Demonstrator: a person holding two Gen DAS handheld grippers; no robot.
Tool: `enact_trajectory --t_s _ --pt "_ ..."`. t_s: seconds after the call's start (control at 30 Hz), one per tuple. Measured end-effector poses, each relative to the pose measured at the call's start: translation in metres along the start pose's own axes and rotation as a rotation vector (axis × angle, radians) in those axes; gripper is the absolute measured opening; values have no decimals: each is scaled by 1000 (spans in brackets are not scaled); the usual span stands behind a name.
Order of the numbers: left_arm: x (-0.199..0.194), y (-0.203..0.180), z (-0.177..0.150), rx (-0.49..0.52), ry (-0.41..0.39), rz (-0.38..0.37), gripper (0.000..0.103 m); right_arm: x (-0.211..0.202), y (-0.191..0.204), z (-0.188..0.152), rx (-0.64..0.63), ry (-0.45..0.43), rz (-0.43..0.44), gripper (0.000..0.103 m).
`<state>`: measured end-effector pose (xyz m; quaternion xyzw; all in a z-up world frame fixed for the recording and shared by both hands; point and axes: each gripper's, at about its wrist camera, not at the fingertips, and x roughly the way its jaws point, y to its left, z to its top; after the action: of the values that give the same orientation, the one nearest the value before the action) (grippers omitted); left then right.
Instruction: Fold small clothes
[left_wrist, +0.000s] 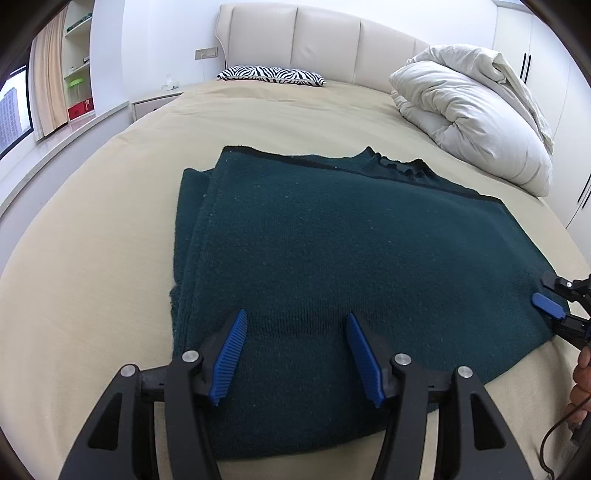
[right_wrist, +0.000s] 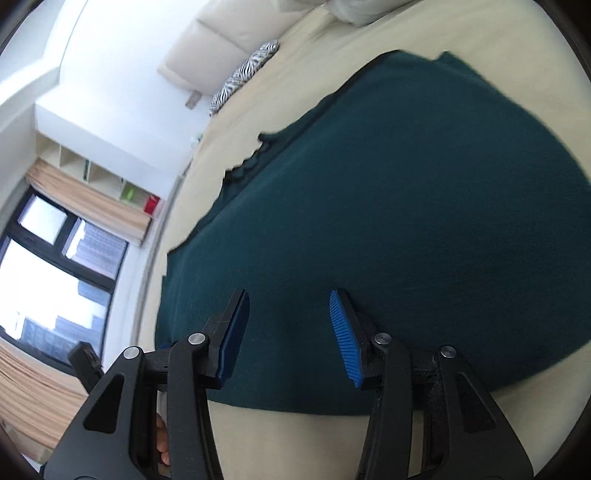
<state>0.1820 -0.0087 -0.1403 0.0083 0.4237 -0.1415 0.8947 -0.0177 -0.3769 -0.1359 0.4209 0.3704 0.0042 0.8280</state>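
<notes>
You have the dark green sweater (left_wrist: 332, 251) lying flat on the bed (left_wrist: 92, 258), spread out just ahead of both tools. From the left tool's view, the cloth's left side already shows a doubled edge, so at least one side looks folded in toward the middle; the collar (left_wrist: 402, 168) sits at the far edge, away from you. The piece now reads as a rough rectangle. What seems left is the lengthwise fold, near hem up toward the collar, and perhaps a tidy-up of the right side, which you cannot judge fully from here.

Your left gripper (left_wrist: 295, 350) stands with its fingers apart, hovering over the near hem, with nothing between the blue pads (left_wrist: 231, 354). Your right gripper (right_wrist: 288, 332) is likewise spread wide above the near right part of the sweater, holding nothing. In the left view you can see its blue tip at the sweater's right edge, well off to the right of your left tool. Whether either tool touches the cloth cannot be told.

No brand, label or writing can be read on the sweater or the tools. Beyond the garment lie a zebra-striped pillow (left_wrist: 271, 75) by the headboard (left_wrist: 325, 40) and a bundled white duvet (left_wrist: 472, 110) to the far right; neither bears legible text.
</notes>
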Motion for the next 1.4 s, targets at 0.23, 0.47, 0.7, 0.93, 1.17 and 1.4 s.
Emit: enact_trajectory --t_s 0.23,0.47,0.7,0.93,1.17,1.4 --pt "0 -2 -1 7 5 14 60 -64 -59 14 109 -138 -69 45" --pt "1 0 -1 -3 9 -5 61 -99 -70 18 76 -189 -106 49" --pt "-19 -4 9 -84 18 -75 62 -112 -80 29 101 -202 -134 60" --pt "-9 -43 30 -43 14 -167 62 -89 -91 58 96 -78 -127 60" --pt "16 -54 38 -71 50 -189 64 -56 -94 80 148 -23 -89 60" --pt "26 -48 34 -76 64 -206 66 -29 -95 94 204 71 -45 39"
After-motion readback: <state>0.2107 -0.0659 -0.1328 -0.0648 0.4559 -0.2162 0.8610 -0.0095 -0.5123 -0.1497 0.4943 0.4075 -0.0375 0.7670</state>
